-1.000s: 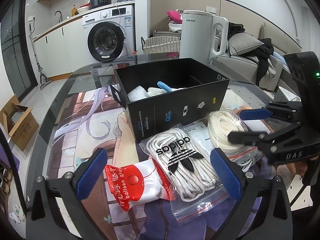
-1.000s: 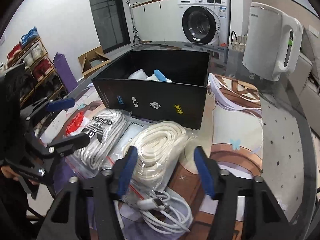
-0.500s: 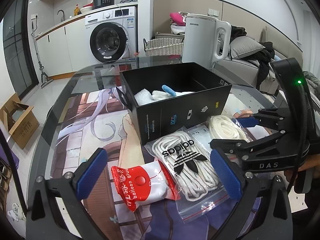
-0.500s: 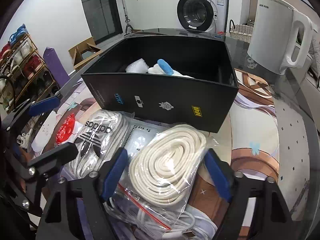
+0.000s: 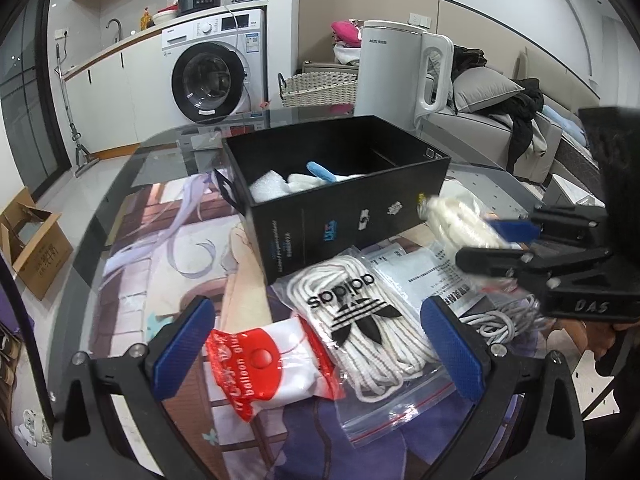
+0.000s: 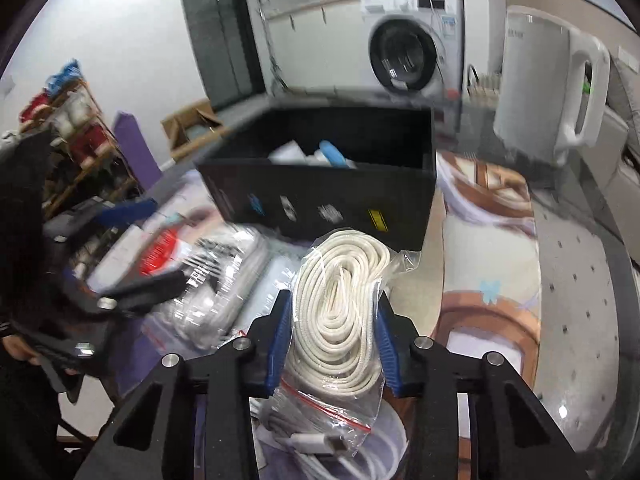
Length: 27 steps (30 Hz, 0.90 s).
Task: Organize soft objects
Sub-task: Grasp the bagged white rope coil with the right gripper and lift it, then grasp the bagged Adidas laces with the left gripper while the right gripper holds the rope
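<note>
2 blue pads of my right gripper [image 6: 334, 338] are closing on the bagged coil of cream rope [image 6: 340, 308], squeezing it at both sides just in front of the black box [image 6: 320, 196]. I'd keep the squeeze firm since the plastic looks slippery, lift clear of the white cable [image 6: 360, 460] beneath, then carry it over the near wall. My left gripper [image 5: 320, 344] hangs wide apart over the bagged white laces [image 5: 360, 328], holding nothing.
</note>
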{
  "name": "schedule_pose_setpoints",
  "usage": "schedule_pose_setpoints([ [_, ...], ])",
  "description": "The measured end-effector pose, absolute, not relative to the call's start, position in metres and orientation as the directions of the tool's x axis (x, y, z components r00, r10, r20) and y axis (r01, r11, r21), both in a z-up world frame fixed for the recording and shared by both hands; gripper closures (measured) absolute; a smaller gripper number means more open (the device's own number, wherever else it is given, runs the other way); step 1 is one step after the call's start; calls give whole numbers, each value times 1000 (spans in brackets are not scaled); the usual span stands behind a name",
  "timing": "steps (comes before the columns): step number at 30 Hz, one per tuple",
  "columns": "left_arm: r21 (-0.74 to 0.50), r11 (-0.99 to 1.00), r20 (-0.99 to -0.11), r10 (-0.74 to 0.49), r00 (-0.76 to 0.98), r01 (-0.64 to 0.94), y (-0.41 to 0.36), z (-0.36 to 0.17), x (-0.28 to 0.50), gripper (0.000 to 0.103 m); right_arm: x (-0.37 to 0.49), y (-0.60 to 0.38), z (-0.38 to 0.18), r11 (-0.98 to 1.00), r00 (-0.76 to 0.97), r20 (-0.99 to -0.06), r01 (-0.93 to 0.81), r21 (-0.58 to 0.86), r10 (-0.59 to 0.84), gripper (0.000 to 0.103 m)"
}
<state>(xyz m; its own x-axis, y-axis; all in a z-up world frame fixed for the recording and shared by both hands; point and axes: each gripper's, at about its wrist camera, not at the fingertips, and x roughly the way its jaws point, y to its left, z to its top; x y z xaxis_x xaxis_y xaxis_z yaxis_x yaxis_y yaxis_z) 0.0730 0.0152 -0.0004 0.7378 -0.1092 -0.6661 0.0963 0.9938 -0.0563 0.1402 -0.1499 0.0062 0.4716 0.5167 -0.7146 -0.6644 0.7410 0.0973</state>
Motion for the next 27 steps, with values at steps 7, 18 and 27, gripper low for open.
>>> schedule_pose_setpoints([
  [7,-66,988,-679,-146,719,137,1,-10,77,0,134,-158,20,732,498,-673,-674,96,547,64],
  [18,-59,963,-709,-225,669,261,-26,-18,78,32,134,-165,23,742,507,-670,-664,99,543,64],
  [27,-113,956,-706,-270,655,271,-25,-18,77,39,134,-167,24,741,509,-667,-664,97,544,64],
])
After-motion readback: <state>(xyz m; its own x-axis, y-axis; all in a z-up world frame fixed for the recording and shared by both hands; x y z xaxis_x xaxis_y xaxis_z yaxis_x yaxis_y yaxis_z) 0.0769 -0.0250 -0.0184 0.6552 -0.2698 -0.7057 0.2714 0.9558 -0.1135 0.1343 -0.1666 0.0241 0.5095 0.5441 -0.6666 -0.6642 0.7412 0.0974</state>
